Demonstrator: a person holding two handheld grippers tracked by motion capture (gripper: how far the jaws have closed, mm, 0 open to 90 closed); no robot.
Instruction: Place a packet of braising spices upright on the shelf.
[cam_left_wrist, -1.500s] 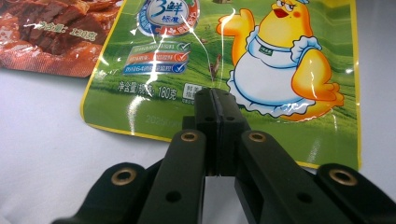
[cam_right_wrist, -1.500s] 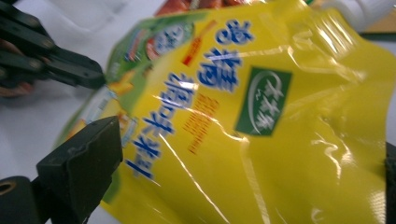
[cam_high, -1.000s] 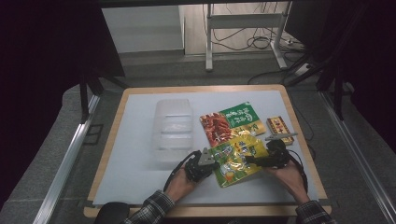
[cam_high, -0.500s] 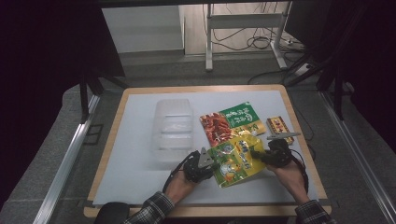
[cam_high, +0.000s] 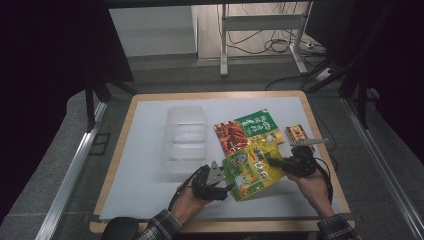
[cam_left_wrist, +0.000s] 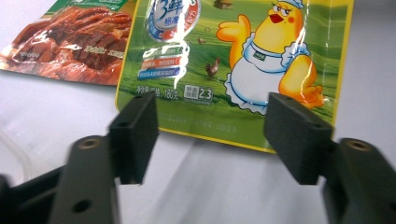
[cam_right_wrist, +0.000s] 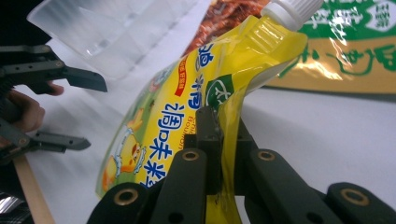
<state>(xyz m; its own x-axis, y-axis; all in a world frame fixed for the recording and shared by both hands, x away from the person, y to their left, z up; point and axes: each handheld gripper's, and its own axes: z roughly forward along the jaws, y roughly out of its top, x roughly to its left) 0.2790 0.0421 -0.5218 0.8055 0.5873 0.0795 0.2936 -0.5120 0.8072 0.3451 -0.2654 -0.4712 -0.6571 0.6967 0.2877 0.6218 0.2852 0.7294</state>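
Yellow spouted pouch (cam_high: 252, 169): one, chicken cartoon on its face, white screw cap at the far end. Sits near-right of centre on the white table mat (cam_high: 145, 145), lifted at its right edge, between the two grippers.

Right gripper (cam_high: 274, 162): jaws clenched on the pouch's right edge; the right gripper view shows the film pinched and creased between the black pads (cam_right_wrist: 208, 135).

Left gripper (cam_high: 226, 186): jaws have just been opening and now stand released. In the left gripper view the pouch's near edge lies beyond the pads, with clear daylight under it; no contact.

Count of other items:
- Flat snack packets: one, red and green (cam_high: 246, 131), lying just beyond the pouch, its near corner tucked under the pouch's far end.
- Small box: one, red and yellow (cam_high: 296, 133), right of the packet, near the mat's right edge.
- Clear plastic containers: one (cam_high: 186, 137), left of the packet, far of the left gripper.

Obstructions: the snack packet lies tight against the pouch's cap end; the clear container stands close on the left. The mat near of the pouch lies bare.
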